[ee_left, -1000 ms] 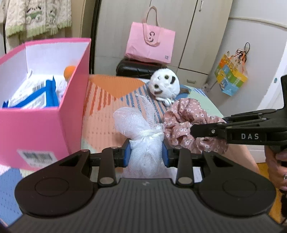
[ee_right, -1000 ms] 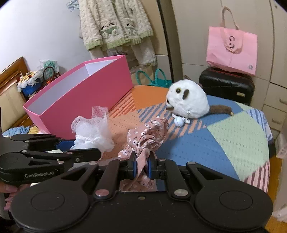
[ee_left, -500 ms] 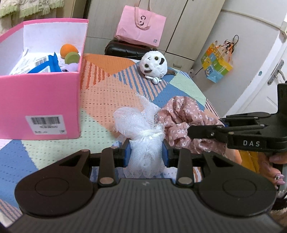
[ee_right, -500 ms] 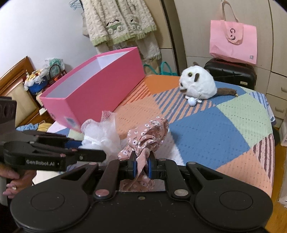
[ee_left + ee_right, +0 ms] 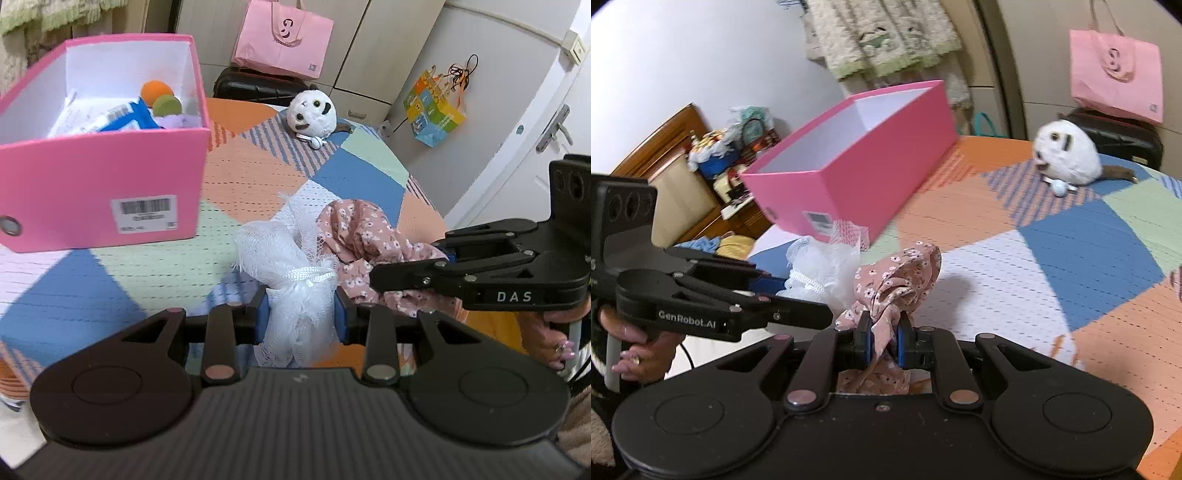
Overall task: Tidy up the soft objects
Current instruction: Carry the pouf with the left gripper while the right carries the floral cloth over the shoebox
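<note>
My left gripper (image 5: pixel 301 319) is shut on a white mesh bath puff (image 5: pixel 284 258), held above the patchwork bedspread (image 5: pixel 258 173). My right gripper (image 5: pixel 882 341) is shut on a pink floral scrunchie (image 5: pixel 901 273); it also shows beside the puff in the left wrist view (image 5: pixel 362 232). The puff also shows in the right wrist view (image 5: pixel 823 266). The pink box (image 5: pixel 92 177) stands on the bed to the left and holds packets and small orange, green and purple soft things. A white plush owl (image 5: pixel 312 114) sits farther back.
A pink tote bag (image 5: pixel 284 38) rests on a black suitcase (image 5: pixel 251 86) behind the bed. Cupboards and a door stand to the right. A wooden headboard and cluttered nightstand (image 5: pixel 713 162) are at the left in the right wrist view.
Both grippers have pulled back from the pink box and risen with their loads. The box now looks farther away and its inside shows more.
</note>
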{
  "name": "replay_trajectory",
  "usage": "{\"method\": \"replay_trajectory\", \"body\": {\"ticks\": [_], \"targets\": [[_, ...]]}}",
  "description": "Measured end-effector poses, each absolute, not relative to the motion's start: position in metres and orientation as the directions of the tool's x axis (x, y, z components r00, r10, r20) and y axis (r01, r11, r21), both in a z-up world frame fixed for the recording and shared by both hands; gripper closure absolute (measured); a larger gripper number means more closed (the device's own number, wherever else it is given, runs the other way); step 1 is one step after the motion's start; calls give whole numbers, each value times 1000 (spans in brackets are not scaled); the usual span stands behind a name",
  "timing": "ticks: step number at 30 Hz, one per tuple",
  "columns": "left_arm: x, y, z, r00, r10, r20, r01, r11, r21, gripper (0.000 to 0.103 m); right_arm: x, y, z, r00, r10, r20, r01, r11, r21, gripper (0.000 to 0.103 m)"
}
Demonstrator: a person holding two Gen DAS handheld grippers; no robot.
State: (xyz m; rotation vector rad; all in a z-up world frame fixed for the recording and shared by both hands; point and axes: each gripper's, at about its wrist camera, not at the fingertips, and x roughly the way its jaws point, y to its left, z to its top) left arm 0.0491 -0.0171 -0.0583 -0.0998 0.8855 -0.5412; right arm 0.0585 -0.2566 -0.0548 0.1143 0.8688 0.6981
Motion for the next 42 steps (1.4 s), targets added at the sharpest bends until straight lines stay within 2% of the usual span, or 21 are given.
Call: {"method": "replay_trajectory", "body": {"ticks": [16,29,38,42], "targets": [[18,30,-3,534,-463,-708,437,867,-237,69,34,-207,-2,414,679,-607,-668,679,305,87],[45,63,49,678,-433,-594,410,893,-183,70,66,-168,58,454,712,-535,-741,635,216,87],[93,73,56,730,-417,-542,385,906,-178,70,115,-143,69,475,724,-500,-746,633,209,87],[115,74,53,774,-369,-514,345,927,-146,70,133,-130,66,519,708,-479,-729,659,185,86]]}}
